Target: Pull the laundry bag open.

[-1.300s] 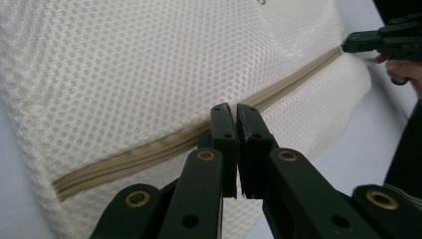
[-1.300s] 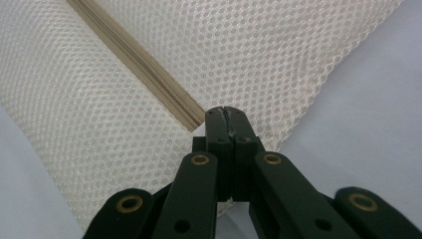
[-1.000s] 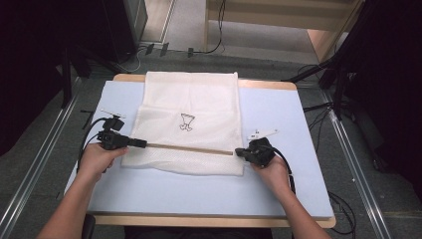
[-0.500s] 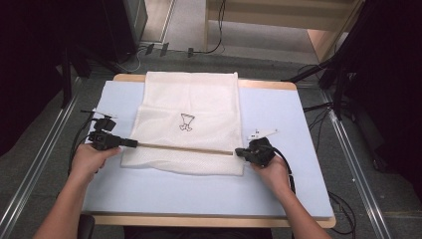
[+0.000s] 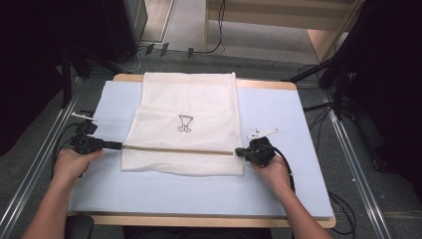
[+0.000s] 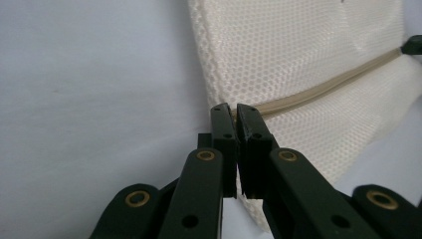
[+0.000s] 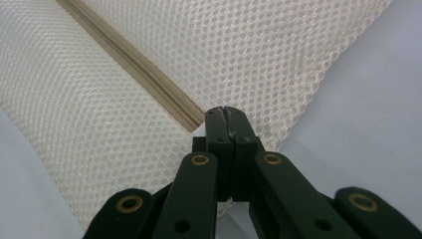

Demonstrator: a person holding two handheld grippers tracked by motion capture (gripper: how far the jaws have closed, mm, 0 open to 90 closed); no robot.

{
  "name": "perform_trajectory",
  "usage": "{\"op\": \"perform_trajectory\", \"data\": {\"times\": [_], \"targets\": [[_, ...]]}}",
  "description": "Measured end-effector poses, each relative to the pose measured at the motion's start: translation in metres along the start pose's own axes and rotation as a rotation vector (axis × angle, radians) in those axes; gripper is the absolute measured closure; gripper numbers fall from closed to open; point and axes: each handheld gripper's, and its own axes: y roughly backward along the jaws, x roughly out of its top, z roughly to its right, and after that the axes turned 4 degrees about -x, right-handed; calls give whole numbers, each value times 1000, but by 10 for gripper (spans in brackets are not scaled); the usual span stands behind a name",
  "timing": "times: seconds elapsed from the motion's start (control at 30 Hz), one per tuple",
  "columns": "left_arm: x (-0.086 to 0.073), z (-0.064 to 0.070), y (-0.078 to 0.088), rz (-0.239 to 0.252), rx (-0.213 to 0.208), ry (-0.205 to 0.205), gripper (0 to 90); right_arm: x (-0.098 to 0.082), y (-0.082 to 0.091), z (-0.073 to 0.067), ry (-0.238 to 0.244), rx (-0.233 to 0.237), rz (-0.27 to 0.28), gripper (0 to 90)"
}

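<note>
At the near edge of the high view, two forearms come in from 6 o'clock. The left hand (image 5: 74, 162) holds the left gripper (image 5: 117, 146) at about 9 o'clock on the table (image 5: 278, 199), and the right hand (image 5: 271, 169) holds the right gripper (image 5: 238, 153) toward 3 o'clock.

Between them lies a white mesh bag (image 5: 186, 124), flat on the pale blue table top, with its long side running toward 12 o'clock. A tan zipper (image 5: 179, 150) crosses the bag from side to side near its near end.

In the left gripper view the jaws are drawn together, with a thin slit between them, at the bag's edge where the zipper (image 6: 318, 89) ends; whether they pinch anything there I cannot tell. In the right gripper view the jaws are clenched tight at the other end of the zipper (image 7: 134, 62), on the mesh (image 7: 278, 59).

Farther off, a small black drawing (image 5: 184, 123) sits at the bag's middle. A little white piece (image 5: 262, 132) lies on the table just beyond the right gripper.
</note>
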Motion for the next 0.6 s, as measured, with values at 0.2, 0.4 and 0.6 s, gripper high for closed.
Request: {"op": "perform_trajectory", "data": {"times": [0.2,0.4,0.6], "targets": [[0,-2,-4,-22,12,-13,890,1,0,0,2,-3,-7,900],[-1,-5,-4,-9,0,3,890,2,0,-1,2,-9,-12,900],[-3,-5,-6,-8,-1,9,888,2,0,-1,0,-7,-15,900]]}}
